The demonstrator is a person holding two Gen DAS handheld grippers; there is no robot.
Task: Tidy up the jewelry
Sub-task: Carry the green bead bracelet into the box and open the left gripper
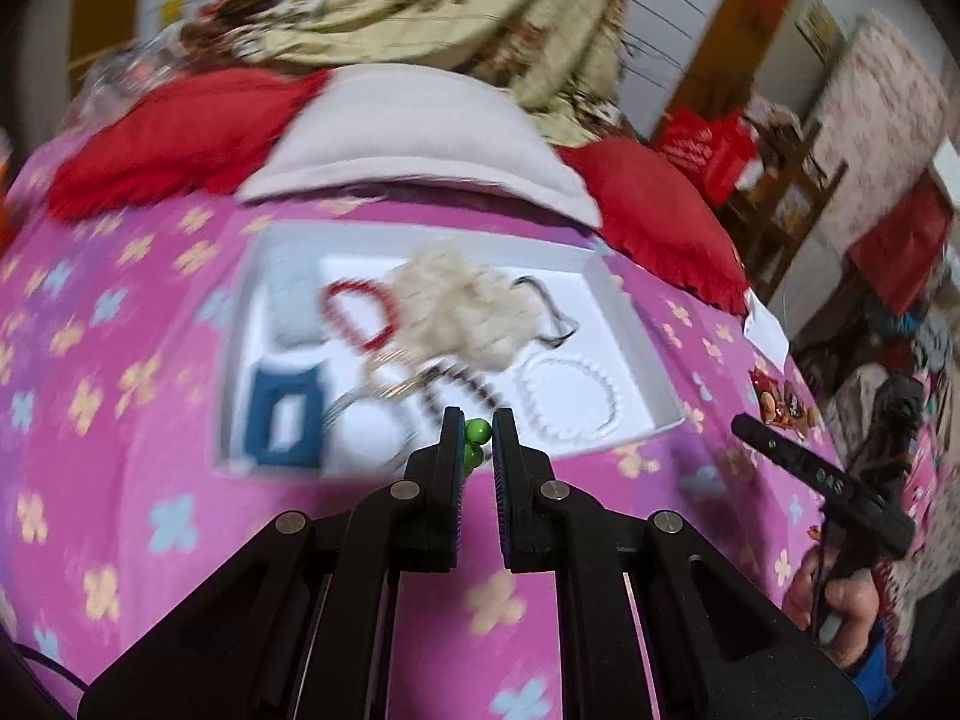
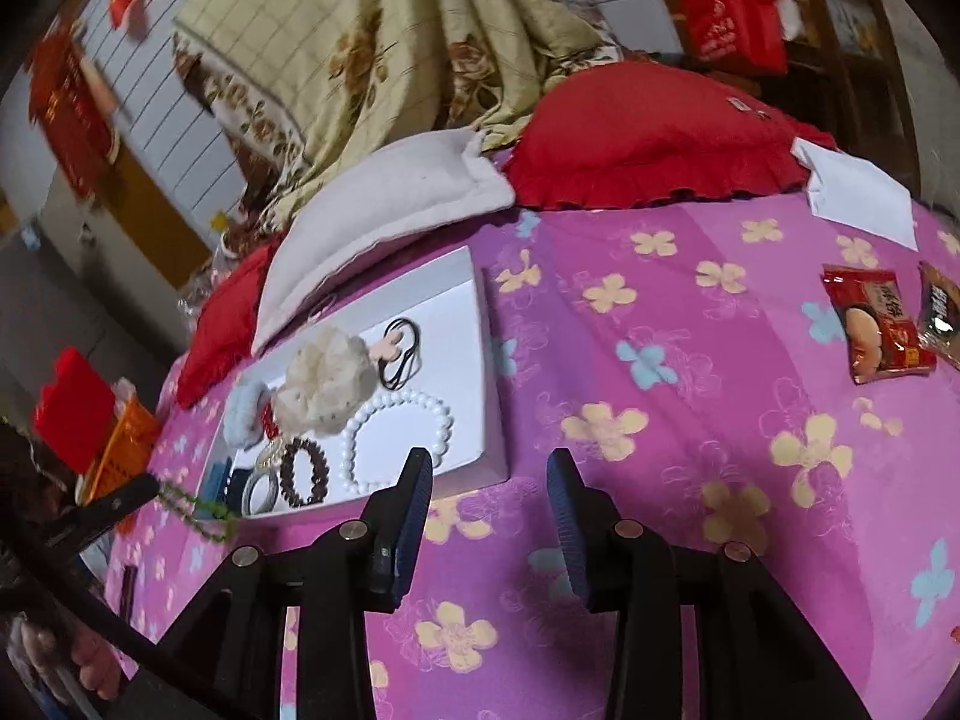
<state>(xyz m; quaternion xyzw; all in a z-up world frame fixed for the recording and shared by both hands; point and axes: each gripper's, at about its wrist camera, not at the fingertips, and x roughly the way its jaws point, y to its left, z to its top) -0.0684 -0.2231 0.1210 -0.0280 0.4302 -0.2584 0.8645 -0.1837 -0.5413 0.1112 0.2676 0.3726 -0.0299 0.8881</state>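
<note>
Left wrist — green bead strand [image 1: 477, 441] dangling downward

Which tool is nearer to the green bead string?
Left. The left tool is shut on the green bead string; the right tool hangs open off to its side, holding nothing.

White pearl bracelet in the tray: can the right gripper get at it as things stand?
Probably yes. The right gripper has its jaws open and empty, and the white pearl bracelet lies uncovered at the near corner of the white tray, just ahead and left of the jaws.
</note>
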